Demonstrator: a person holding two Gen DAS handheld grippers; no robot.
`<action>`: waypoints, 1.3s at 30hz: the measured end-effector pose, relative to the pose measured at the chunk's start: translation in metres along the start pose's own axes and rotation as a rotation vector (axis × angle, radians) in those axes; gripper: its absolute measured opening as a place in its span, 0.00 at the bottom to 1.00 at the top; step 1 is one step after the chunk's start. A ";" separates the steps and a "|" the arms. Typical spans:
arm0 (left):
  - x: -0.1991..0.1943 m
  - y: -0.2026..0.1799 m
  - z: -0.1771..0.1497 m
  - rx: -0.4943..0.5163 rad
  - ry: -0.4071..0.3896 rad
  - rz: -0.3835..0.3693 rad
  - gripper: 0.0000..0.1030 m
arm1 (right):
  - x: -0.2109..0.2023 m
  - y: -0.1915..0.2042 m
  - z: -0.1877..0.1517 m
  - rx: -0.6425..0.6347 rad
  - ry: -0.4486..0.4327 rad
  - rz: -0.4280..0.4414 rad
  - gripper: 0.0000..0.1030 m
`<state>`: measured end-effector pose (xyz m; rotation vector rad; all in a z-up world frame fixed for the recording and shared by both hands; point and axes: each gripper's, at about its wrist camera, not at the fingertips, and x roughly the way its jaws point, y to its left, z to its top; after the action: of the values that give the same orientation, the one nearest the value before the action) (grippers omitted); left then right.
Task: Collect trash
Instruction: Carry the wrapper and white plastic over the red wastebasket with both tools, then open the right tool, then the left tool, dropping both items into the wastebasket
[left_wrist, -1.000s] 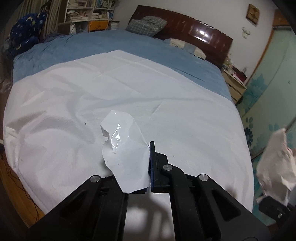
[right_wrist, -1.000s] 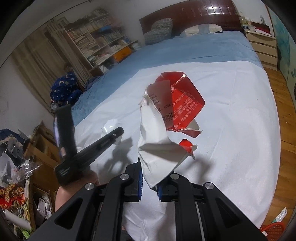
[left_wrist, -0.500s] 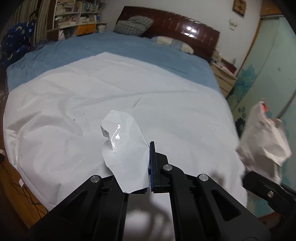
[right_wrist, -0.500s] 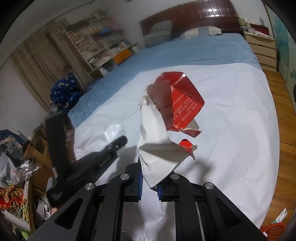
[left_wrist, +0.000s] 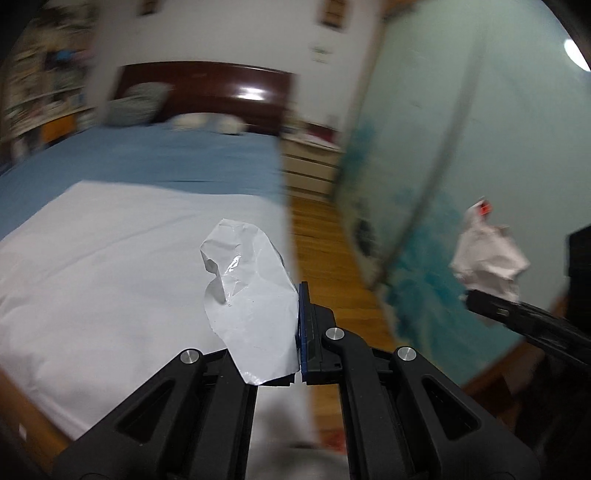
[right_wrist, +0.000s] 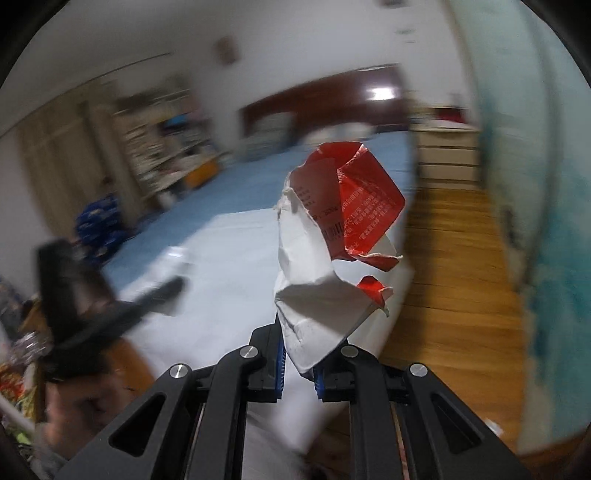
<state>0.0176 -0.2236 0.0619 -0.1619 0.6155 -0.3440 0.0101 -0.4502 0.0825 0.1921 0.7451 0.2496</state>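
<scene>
Both tongs are gripping trash above the bed (left_wrist: 110, 258), left tongs (left_wrist: 295, 332) pinching a white scrap (left_wrist: 251, 295), right tongs (right_wrist: 299, 354) a torn red wrapper (right_wrist: 332, 240) whose shallow corner hold is risking a slip.

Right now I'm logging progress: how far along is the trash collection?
Pickup looks done: the left tool is shut on a white scrap, the right tool on a torn red-and-white wrapper, both lifted off the white sheet. Left: dropping them; no bin is visible.
</scene>
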 end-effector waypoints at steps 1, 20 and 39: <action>0.006 -0.025 0.001 0.032 0.014 -0.039 0.01 | -0.012 -0.030 -0.009 0.027 0.001 -0.053 0.14; 0.216 -0.246 -0.142 0.246 0.682 -0.266 0.01 | 0.070 -0.244 -0.316 0.560 0.579 -0.191 0.15; 0.223 -0.251 -0.192 0.263 0.875 -0.184 0.45 | 0.040 -0.253 -0.295 0.509 0.452 -0.367 0.64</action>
<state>0.0076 -0.5471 -0.1501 0.2045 1.4132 -0.6781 -0.1254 -0.6553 -0.2218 0.4836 1.2689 -0.2634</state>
